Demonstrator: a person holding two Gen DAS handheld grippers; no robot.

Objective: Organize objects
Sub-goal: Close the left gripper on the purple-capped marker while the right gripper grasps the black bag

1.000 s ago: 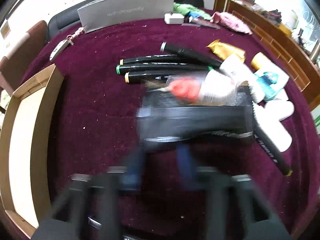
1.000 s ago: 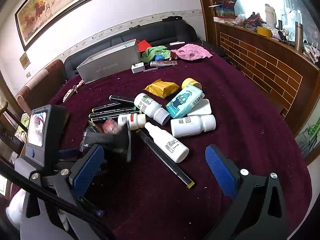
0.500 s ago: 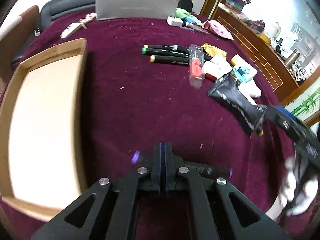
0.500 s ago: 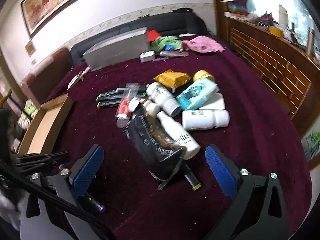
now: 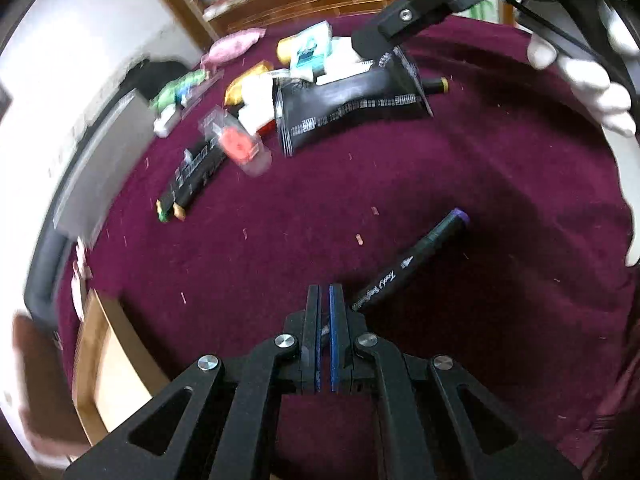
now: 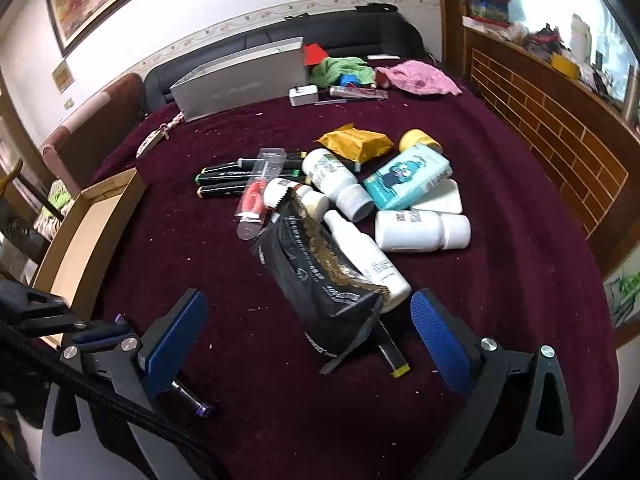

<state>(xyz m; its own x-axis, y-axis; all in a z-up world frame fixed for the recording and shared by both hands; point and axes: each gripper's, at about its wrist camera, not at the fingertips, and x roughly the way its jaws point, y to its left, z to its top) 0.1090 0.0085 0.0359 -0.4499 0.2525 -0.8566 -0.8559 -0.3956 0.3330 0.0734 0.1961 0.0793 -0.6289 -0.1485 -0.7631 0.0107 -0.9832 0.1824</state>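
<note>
Right wrist view, counting across the maroon-clothed table [image 6: 500, 320]: one black pouch [image 6: 320, 276] lying mid-table, directly between the widely spread pads of the right gripper [image 6: 308, 336], which grips nothing. Four white bottles [image 6: 336, 188] heaped just beyond the pouch (as far as can be counted in the pile), one of them a slim spray bottle [image 6: 364, 256] touching the pouch's right side. One teal packet [image 6: 408, 178], one yellow foil packet [image 6: 356, 142], one yellow-capped jar [image 6: 420, 140] and one flat white block [image 6: 440, 200], all crowded together toward the table's right edge. Three markers side by side [image 6: 224, 178] left of the heap, partly covered by one clear blister pack with a red item [image 6: 254, 196]. One more marker, yellow-tipped [image 6: 394, 360], poking out from beneath the pouch.

Seen from the left wrist: left gripper [image 5: 325, 304] with jaws nearly together, pinched on one purple-capped marker [image 5: 412, 260] angled off to the right above the cloth near the table's near edge.

Around: one wooden tray [image 6: 92, 232] at the left edge, one grey box [image 6: 240, 76] along the far edge, one green cloth [image 6: 340, 68], one pink cloth [image 6: 416, 78] and one small white adapter [image 6: 304, 94] toward the far right corner.
</note>
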